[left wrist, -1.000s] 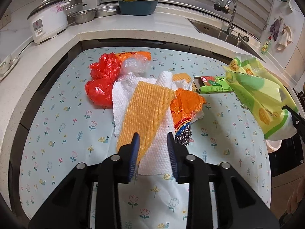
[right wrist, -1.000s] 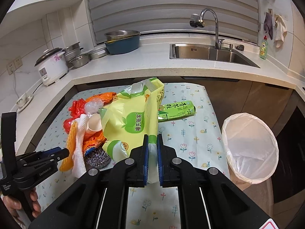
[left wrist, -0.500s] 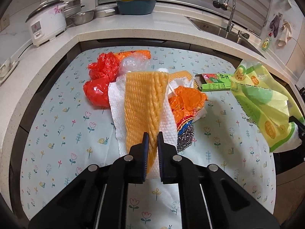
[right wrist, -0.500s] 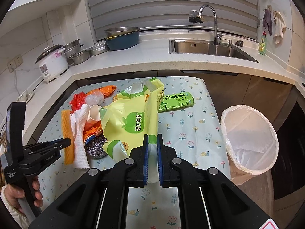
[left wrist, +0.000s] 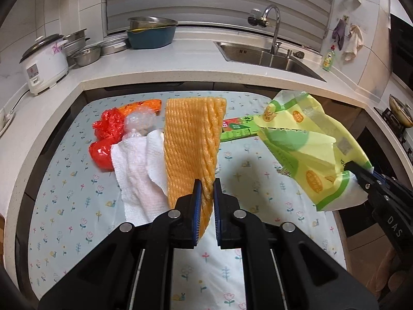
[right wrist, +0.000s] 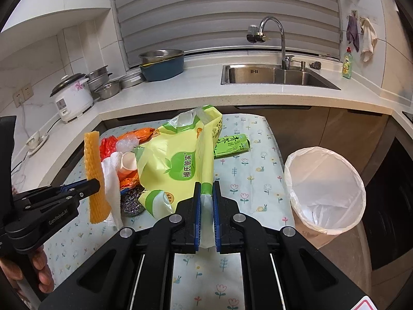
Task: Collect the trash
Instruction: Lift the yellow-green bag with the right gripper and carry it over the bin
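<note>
My left gripper (left wrist: pixel 205 208) is shut on an orange foam net sleeve (left wrist: pixel 192 144) and holds it lifted above the table; a white paper towel (left wrist: pixel 134 173) hangs beside it. The sleeve also shows in the right wrist view (right wrist: pixel 95 170). My right gripper (right wrist: pixel 205 214) is shut on a yellow-green plastic bag (right wrist: pixel 178 162), lifted over the table; the bag also shows in the left wrist view (left wrist: pixel 309 149). A bin lined with a white bag (right wrist: pixel 325 188) stands right of the table. Red bags (left wrist: pixel 105 139), a green carton (right wrist: pixel 231 146), a paper cup (right wrist: pixel 128 161) and a steel scourer (right wrist: pixel 131 202) lie on the table.
The table has a floral cloth (left wrist: pixel 72 206). Behind it runs a counter with a rice cooker (left wrist: pixel 44 64), metal bowls (left wrist: pixel 87 55), a blue basin (left wrist: pixel 151 36) and a sink with tap (right wrist: pixel 273 73). A stove (left wrist: pixel 398 113) is at far right.
My left gripper closed on the orange foam sleeve and lifted it up off the pile, the paper towel rising alongside. My right gripper kept hold of the yellow-green bag and raised it slightly.
</note>
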Motion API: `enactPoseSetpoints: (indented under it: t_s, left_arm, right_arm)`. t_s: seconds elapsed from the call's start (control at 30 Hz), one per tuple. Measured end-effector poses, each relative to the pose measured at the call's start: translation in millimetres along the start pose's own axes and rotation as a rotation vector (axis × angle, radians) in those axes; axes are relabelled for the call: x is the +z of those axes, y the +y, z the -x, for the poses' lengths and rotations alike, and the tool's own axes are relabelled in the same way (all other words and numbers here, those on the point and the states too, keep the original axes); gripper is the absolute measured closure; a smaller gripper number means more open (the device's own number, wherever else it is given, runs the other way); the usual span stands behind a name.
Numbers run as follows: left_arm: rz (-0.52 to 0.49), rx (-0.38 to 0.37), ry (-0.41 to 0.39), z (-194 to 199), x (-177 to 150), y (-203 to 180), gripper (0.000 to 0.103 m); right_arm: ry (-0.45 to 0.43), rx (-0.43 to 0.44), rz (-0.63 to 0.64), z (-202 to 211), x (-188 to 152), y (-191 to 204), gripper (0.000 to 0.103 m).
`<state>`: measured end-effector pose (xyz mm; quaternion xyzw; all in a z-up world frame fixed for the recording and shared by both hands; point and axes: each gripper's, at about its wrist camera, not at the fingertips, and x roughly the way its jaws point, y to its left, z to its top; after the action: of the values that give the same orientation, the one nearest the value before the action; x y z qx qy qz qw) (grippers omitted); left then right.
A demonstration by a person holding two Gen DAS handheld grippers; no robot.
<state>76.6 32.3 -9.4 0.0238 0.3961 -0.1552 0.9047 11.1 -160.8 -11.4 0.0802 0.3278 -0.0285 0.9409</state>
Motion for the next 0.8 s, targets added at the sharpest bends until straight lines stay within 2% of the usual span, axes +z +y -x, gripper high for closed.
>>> enactPoseSetpoints:
  t_s: [0.33,0.8]
  left_arm:
    - [-0.103,-0.107,-0.013,-5.1,9.5,-80.1,0.094]
    - [-0.228,-0.269,0.057,-50.5,14.2,-182.5,0.094]
  right_arm:
    - [-0.018,-0.071,-0.074,18.7,-8.6,-56.0,0.095]
    - [0.001,-0.220,-0.216,16.8,-20.2,-157.3,0.095]
